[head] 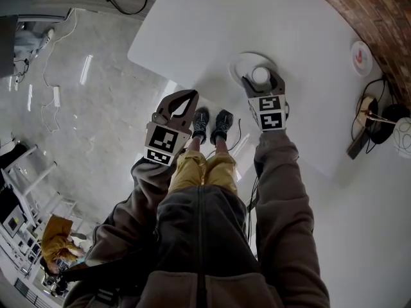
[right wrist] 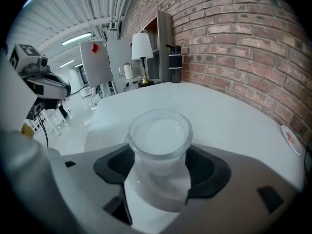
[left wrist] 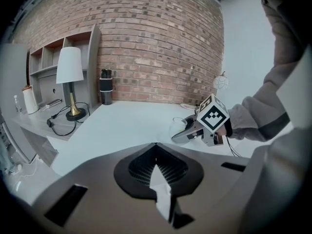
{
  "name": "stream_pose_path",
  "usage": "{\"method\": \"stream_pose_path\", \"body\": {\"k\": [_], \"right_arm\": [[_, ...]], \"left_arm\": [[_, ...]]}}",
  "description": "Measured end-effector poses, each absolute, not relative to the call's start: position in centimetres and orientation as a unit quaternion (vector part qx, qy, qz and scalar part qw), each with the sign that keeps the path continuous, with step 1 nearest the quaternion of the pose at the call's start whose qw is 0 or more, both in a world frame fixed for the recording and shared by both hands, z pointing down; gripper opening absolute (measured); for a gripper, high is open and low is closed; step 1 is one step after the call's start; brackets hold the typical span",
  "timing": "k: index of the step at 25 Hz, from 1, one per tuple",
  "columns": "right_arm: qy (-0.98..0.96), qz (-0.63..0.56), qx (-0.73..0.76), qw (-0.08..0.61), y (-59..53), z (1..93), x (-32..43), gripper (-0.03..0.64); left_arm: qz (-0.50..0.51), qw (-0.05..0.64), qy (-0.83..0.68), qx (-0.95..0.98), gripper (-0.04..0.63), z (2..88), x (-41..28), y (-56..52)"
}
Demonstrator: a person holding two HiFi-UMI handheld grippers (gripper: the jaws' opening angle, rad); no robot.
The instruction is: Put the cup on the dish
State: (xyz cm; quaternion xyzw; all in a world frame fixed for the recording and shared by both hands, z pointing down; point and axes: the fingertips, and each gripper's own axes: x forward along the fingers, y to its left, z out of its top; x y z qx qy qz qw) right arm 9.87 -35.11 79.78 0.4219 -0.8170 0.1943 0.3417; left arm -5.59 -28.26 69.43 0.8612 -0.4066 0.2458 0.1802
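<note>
A clear plastic cup [head: 260,76] stands upright over the white dish [head: 241,63] on the white table, near its front edge. My right gripper [head: 261,81] reaches around the cup from the near side. In the right gripper view the cup [right wrist: 160,135] fills the space between the dark pads, with a thin gap on its left side, so the jaws stand open around it. My left gripper [head: 191,96] hangs shut and empty off the table's edge, above the floor, to the left of the cup. From the left gripper view, the right gripper [left wrist: 187,132] and the cup [left wrist: 176,126] show at the table's right.
A small white plate with a red mark [head: 361,58] lies at the table's far right by the brick wall. Cables and a dark object [head: 379,117] sit on the right side. A lamp [left wrist: 70,82] and a black bottle [left wrist: 106,87] stand at the back.
</note>
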Motion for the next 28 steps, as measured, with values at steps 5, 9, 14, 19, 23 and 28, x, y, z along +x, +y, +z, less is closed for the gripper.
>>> {"method": "stream_pose_path", "body": {"k": [5,9,14,19,23,28], "right_arm": [[-0.820,0.178,0.446,0.312,-34.9,76.1,11.3,0.339],[-0.820,0.155,0.476,0.277,-33.0,69.3,12.9,0.337],[-0.825,0.133,0.501,0.226,-30.6,60.4,13.4,0.285],[-0.827,0.097,0.518,0.194,-30.3,52.9,13.9,0.204],[-0.820,0.080,0.544,0.162,-29.7,47.8,14.5,0.115],[-0.812,0.057,0.565,0.134,-29.5,42.4,15.2,0.017]], "left_arm": [[0.234,0.165,-0.418,0.862,0.005,67.1,-6.0,-28.4],[0.208,0.145,-0.425,0.869,0.005,63.0,-5.4,-28.8],[0.165,0.115,-0.425,0.883,0.005,56.0,-4.2,-29.2],[0.130,0.072,-0.424,0.893,0.005,49.2,-2.9,-29.8],[0.104,0.042,-0.421,0.900,0.005,45.0,-2.6,-29.6],[0.094,0.035,-0.424,0.900,0.005,42.2,-3.0,-29.5]]}}
